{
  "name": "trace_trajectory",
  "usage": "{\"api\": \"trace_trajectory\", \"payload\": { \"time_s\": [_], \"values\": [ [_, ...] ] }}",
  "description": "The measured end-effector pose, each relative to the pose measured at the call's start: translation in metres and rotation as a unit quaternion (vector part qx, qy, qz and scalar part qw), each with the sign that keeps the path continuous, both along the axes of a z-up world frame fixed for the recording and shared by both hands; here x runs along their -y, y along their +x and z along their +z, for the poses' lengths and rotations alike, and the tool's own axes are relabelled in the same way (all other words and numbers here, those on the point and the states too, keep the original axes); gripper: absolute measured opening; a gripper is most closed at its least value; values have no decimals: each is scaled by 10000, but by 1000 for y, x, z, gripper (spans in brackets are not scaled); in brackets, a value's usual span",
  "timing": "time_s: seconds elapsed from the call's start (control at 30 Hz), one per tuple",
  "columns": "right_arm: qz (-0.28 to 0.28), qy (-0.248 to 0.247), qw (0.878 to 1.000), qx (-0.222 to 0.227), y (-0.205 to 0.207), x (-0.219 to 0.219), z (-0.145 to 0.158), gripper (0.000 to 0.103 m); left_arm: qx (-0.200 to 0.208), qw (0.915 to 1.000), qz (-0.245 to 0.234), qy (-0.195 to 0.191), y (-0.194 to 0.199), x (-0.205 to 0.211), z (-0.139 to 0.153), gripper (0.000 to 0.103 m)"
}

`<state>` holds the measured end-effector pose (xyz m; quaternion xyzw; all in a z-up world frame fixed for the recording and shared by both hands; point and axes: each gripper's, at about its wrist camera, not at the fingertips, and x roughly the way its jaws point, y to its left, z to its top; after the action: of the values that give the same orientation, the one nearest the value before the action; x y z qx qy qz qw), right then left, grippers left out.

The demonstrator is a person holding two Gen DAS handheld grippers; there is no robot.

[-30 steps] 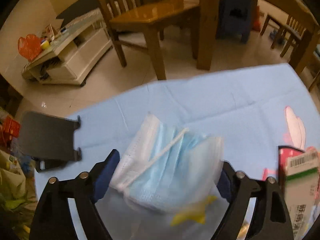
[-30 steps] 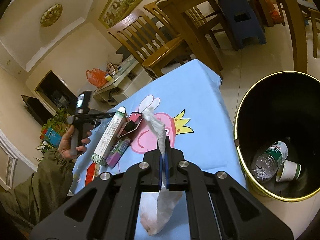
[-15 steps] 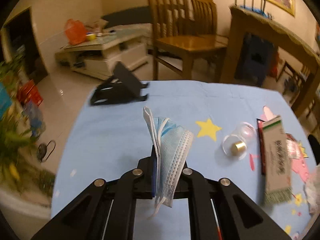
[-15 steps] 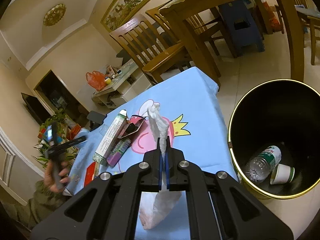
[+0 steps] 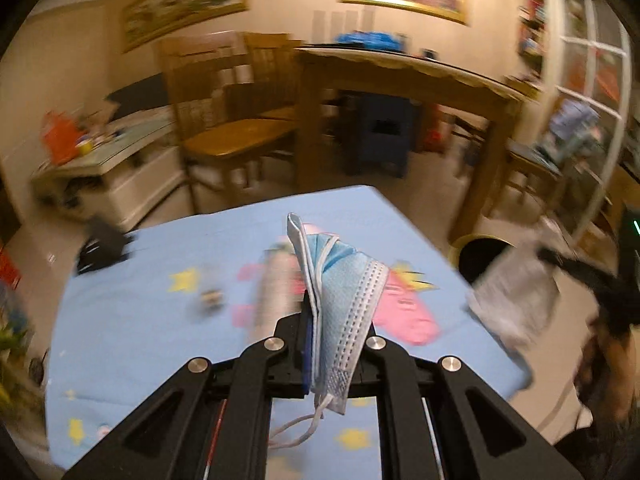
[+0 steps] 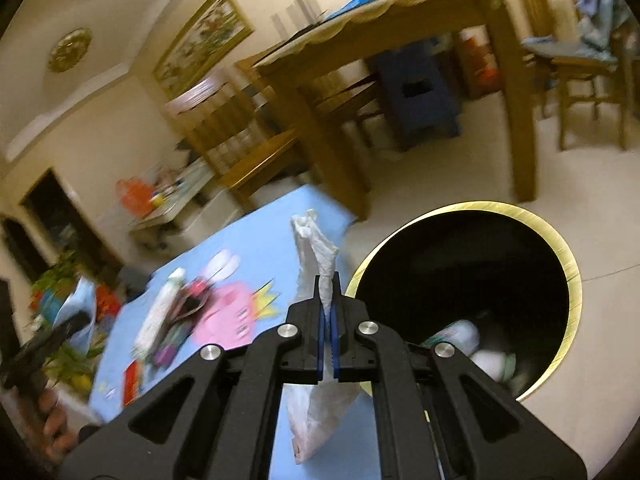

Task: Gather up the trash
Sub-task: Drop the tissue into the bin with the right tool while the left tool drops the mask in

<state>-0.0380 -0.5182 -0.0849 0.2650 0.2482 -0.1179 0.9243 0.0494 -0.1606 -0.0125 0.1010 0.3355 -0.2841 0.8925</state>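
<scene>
My left gripper (image 5: 320, 304) is shut on a blue face mask (image 5: 344, 300) and holds it above the blue cartoon tablecloth (image 5: 132, 320). My right gripper (image 6: 328, 284) is shut on a crumpled white plastic wrapper (image 6: 314, 252), held above the table's right edge beside the black, gold-rimmed bin (image 6: 560, 240). The bin holds a plastic bottle (image 6: 456, 332) and a paper cup (image 6: 496, 362). The bin (image 5: 480, 254) and the wrapper (image 5: 516, 296) also show blurred in the left wrist view. The mask (image 6: 80, 312) shows at far left in the right wrist view.
On the cloth lie a long white-green box (image 6: 160, 316), a red-pink packet (image 6: 192, 304), a small red box (image 6: 132, 376) and a black stand (image 5: 100, 248). A wooden dining table (image 6: 400, 20), chairs (image 5: 236, 136), a blue stool (image 6: 420, 92) and a low white table (image 5: 112, 164) stand behind.
My left gripper has shut on the mask, lifted it off the cloth and swung right towards the bin. My right gripper with the wrapper has moved closer to the bin's rim.
</scene>
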Motion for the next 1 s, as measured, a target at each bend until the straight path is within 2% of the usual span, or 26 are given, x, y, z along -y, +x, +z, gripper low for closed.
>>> {"api": "trace_trajectory", "payload": {
  "time_s": [0.1,0.2,0.3,0.37,0.43,0.53,0.67,0.83,0.93,1.0],
  "values": [
    [-477,-309,9983,-119,0,27,4,3,179,9991,-388,77,-23,41,1,8],
    [-602,-352,9970,-338,8,42,-4,3,286,9973,-662,146,-39,71,-1,8],
    [-680,-377,9934,-849,24,48,-23,12,346,9954,-864,227,-50,99,-4,8],
    [-635,-246,9930,-966,31,51,-35,55,322,9945,-961,265,-48,116,-10,8],
    [-761,-350,9916,-990,30,54,-36,59,321,9936,-1042,304,-51,126,-14,9],
    [-920,-166,9937,-623,14,64,-30,68,359,9915,-1179,420,-53,152,-22,9],
    [-1413,100,9897,-191,-16,84,-17,81,307,9889,-1359,519,-55,182,-32,9],
    [-1987,397,9790,230,-49,109,-9,83,256,9832,-1678,670,-51,243,-47,9],
    [-2246,472,9728,309,-69,119,-8,83,151,9800,-1854,710,-47,273,-54,19],
    [-2319,525,9708,318,-73,123,-8,83,49,9784,-1945,699,-46,285,-59,44]
  ]
}}
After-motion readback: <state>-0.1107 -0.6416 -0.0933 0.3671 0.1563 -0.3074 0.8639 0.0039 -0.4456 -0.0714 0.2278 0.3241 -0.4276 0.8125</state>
